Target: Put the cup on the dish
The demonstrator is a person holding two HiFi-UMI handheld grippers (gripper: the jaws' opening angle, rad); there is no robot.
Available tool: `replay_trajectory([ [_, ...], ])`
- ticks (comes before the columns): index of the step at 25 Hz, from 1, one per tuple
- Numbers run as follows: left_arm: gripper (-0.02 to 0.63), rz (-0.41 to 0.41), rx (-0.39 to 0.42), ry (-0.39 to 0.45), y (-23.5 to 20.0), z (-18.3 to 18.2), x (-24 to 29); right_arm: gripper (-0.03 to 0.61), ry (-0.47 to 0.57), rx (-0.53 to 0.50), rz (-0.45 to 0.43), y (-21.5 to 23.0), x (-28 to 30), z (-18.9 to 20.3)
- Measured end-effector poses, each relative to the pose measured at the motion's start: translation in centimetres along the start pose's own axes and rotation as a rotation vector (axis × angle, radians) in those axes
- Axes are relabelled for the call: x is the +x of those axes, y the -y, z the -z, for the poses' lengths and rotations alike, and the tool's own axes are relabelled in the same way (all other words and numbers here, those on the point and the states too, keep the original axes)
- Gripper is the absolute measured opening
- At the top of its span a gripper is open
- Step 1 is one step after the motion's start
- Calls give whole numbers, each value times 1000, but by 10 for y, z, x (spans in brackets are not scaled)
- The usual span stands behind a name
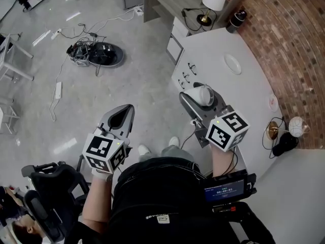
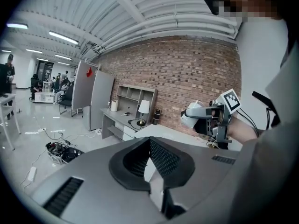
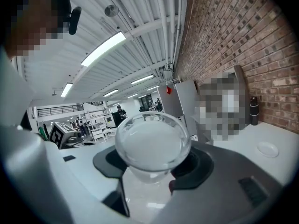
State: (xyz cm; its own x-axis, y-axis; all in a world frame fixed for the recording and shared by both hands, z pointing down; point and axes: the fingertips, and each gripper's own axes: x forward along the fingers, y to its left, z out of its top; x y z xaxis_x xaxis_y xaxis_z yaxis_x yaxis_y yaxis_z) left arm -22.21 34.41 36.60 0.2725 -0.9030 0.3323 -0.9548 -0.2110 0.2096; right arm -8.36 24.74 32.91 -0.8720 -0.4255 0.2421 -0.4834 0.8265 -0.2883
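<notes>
My right gripper [image 1: 199,96] is shut on a clear rounded cup [image 1: 201,94] and holds it over the near end of the white curved counter [image 1: 218,44]. In the right gripper view the cup [image 3: 152,143] sits between the jaws with its mouth toward the camera, over my right gripper [image 3: 149,174]. The small white dish [image 1: 232,63] lies farther along the counter near the brick wall; the dish [image 3: 267,148] is ahead to the right. My left gripper [image 1: 123,116] hangs over the floor, jaws together and empty; my left gripper [image 2: 150,167] sees the cup [image 2: 189,118] off to its right.
A table lamp [image 1: 213,1] and a dark bottle [image 1: 236,19] stand at the counter's far end. A globe lamp [image 1: 295,126] with cables sits by the brick wall [image 1: 294,44]. On the floor lie a round robot base with cables [image 1: 101,55] and a power strip [image 1: 58,89].
</notes>
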Motion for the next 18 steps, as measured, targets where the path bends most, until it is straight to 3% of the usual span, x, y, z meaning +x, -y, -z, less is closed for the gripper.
replay_trajectory([
  [8, 6, 23, 19, 4, -12, 9, -20, 258, -35, -42, 47, -18, 6, 8],
  [18, 6, 0, 27, -10, -22, 8, -9, 258, -131, -84, 17, -9, 33, 17],
])
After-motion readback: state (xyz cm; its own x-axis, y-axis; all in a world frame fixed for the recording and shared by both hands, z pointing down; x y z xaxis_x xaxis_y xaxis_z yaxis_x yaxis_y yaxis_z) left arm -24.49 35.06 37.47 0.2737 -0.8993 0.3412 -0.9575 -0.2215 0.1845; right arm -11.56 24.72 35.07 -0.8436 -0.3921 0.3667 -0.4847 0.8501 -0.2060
